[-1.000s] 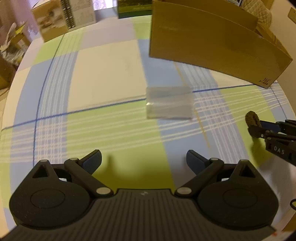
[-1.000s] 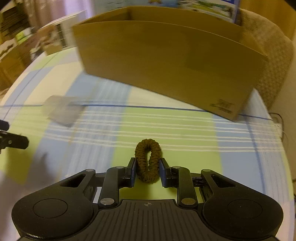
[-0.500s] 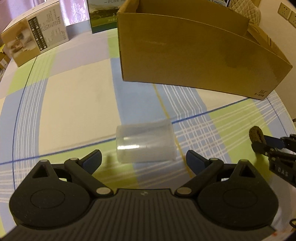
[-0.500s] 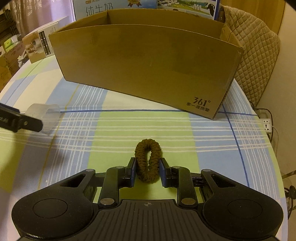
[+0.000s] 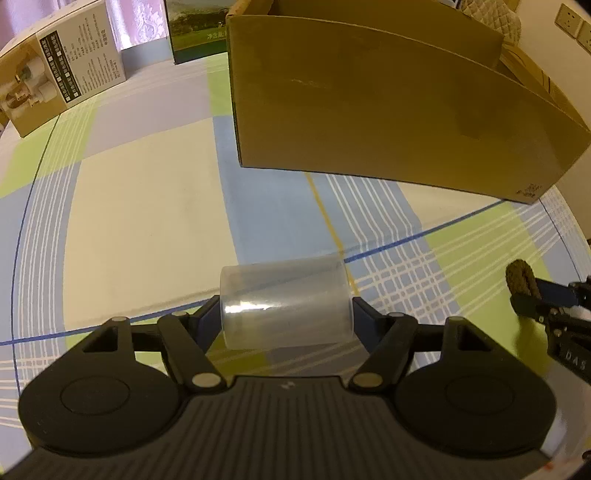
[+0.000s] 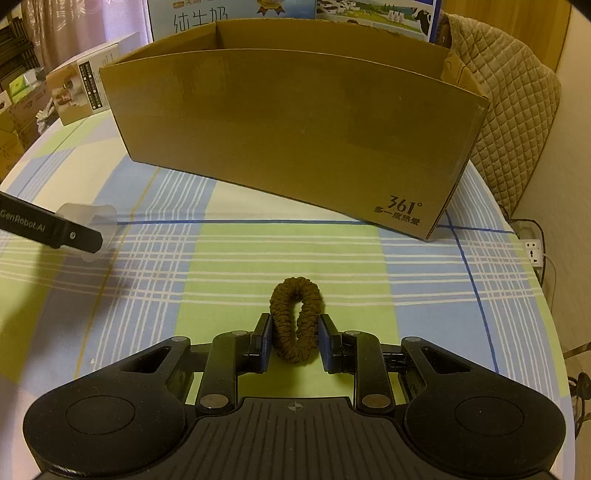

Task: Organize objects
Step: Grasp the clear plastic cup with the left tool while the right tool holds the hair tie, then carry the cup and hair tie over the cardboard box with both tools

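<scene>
On tabletop (image 5: 140, 221): L tongs (image 5: 286, 314) closing round clear cup (image 5: 286, 304), pads touching; slick wall, may squirt out. R tongs (image 6: 294, 341) clenched on hair tie (image 6: 295, 317).

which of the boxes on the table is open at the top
The big plain brown cardboard box, printed "361°" at its lower corner: its top has no lid and its inner walls show. The printed carton at the far left and the milk carton behind it are closed.
</scene>
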{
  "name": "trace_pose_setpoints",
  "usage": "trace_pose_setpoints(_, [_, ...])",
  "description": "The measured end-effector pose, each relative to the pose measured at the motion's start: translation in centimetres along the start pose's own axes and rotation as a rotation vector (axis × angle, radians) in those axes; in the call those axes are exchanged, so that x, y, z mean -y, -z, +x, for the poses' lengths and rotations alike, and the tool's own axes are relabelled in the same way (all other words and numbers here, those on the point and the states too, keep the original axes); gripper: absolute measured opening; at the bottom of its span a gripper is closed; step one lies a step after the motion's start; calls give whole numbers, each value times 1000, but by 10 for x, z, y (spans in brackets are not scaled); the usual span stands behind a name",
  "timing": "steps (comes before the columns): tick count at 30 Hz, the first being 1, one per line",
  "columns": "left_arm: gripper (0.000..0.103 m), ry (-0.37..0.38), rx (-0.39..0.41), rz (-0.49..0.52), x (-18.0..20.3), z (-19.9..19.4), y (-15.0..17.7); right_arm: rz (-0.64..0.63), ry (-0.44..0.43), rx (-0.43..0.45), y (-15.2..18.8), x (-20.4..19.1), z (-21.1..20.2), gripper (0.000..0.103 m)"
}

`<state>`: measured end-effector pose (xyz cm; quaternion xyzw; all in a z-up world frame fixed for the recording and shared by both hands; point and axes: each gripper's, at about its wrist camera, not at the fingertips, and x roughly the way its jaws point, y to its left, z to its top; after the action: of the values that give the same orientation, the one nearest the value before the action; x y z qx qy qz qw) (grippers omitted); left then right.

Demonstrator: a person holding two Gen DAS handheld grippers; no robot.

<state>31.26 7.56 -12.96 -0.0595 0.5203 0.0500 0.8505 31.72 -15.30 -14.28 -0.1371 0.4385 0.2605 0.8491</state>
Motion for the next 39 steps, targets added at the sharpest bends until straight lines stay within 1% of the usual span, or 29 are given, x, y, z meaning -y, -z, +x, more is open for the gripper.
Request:
trace_pose_setpoints(6, [70,-6,-2,-1,-2,-9,13,-4,-2,1,0,0,0,23])
trace_pose_setpoints(15, [70,-25,-18,-28,-9,-30,44,-13,-8,-5,3,-6,-2,23])
trace_pose_setpoints(19, [70,-24,-26,-35,-11,-38,59,-24,-32,-12,9,-11,-7,22])
trace_pose_setpoints(24, [70,-15,-28,-28,-8,-48,73,-24,-81,-29,18,-19,-15,22])
trace_pose_setpoints(32, [70,5,-10,-10,6,-68,77,29,-167,-67,33,-22,-31,20])
trace_pose_setpoints(36, [70,20,13,2,18,-80,75,53,-187,-74,38,-18,-38,19])
trace_pose_setpoints(39, [70,30,36,14,27,-89,71,74,-199,-61,39,-13,-48,19])
